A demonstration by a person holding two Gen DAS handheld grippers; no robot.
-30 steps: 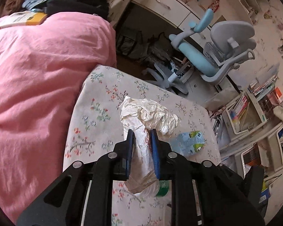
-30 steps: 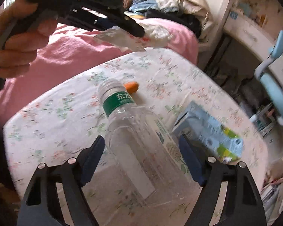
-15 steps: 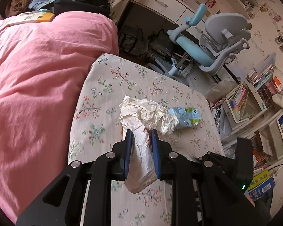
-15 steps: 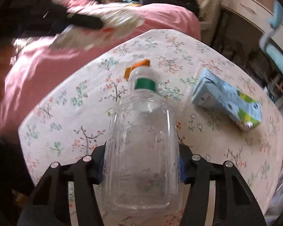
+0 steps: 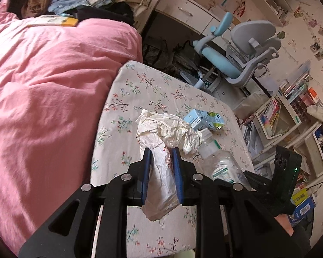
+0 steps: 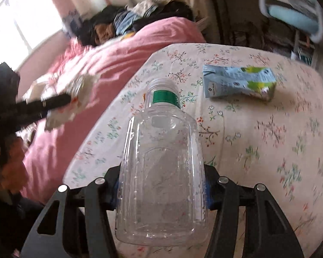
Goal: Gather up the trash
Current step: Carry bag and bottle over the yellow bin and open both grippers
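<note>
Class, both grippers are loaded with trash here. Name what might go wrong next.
1. The crumpled plastic bag hangs loose below the left gripper, so it might slip out.
2. The right gripper squeezes a smooth, uncapped clear bottle low on its body; it might pivot or pop free.
3. The blue carton remains on the floral table.

Floral-clothed table (image 6: pixel 258 150), crumpled blue carton (image 6: pixel 239 83) lying on it

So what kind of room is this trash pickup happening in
Most likely a child's or student's bedroom. A bed with a pink duvet and piled clothes stands beside the floral-cloth table, and a blue and grey desk chair sits at a white desk near crowded bookshelves.
</note>
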